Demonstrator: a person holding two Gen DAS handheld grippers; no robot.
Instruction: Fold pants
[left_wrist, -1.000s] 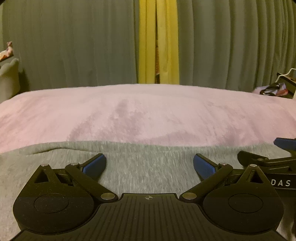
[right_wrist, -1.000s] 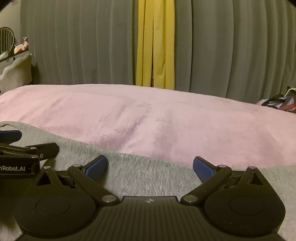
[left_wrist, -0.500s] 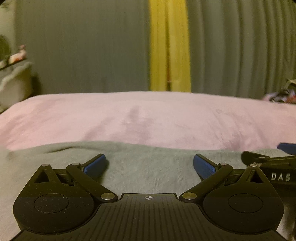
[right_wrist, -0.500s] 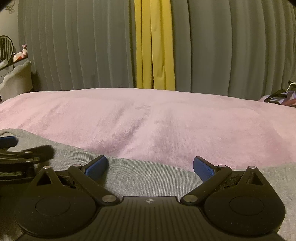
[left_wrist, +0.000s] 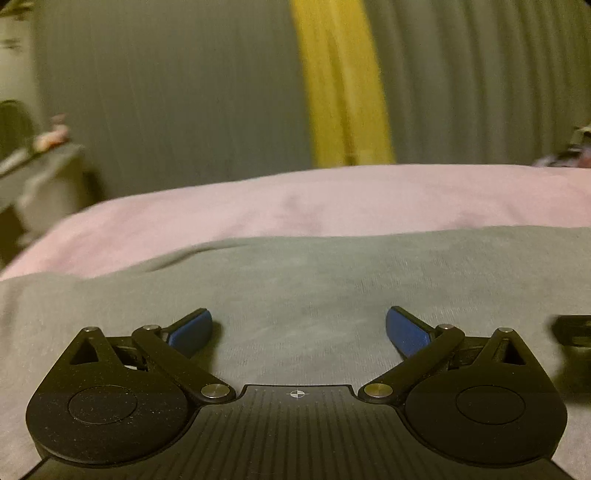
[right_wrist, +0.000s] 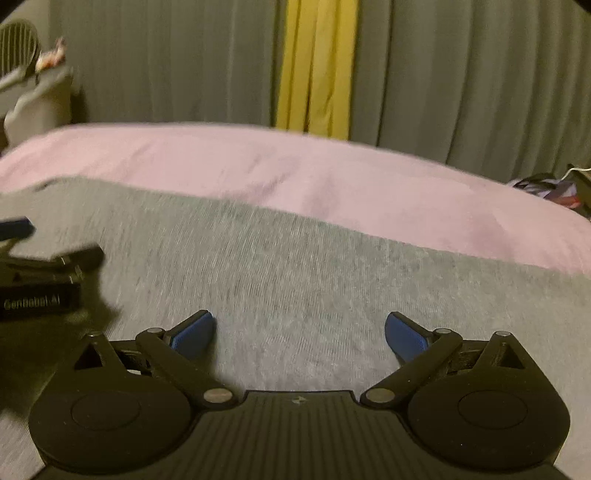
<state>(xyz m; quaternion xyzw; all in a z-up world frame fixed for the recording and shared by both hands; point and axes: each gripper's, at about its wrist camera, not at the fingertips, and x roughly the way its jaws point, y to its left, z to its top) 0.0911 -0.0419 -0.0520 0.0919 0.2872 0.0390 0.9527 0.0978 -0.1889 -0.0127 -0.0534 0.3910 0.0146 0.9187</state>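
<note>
Grey knit pants (left_wrist: 295, 280) lie flat on a pink bed cover (left_wrist: 332, 199) and fill the lower half of both views. My left gripper (left_wrist: 298, 330) is open just above the fabric, blue pads wide apart with nothing between them. My right gripper (right_wrist: 300, 332) is open too, low over the same grey pants (right_wrist: 295, 266). The left gripper (right_wrist: 33, 273) shows at the left edge of the right wrist view, beside my right one. A dark tip of the right gripper (left_wrist: 574, 330) shows at the right edge of the left wrist view.
The pink cover (right_wrist: 332, 177) stretches beyond the pants to grey curtains (right_wrist: 461, 74) with a yellow strip (right_wrist: 317, 62). A pale piece of furniture (right_wrist: 37, 99) stands at the far left. Dark clutter (right_wrist: 546, 186) lies at the far right of the bed.
Both grippers have drawn back toward the near side, so more grey fabric lies ahead of the fingers. Both views are blurred by motion. Both stay open.
</note>
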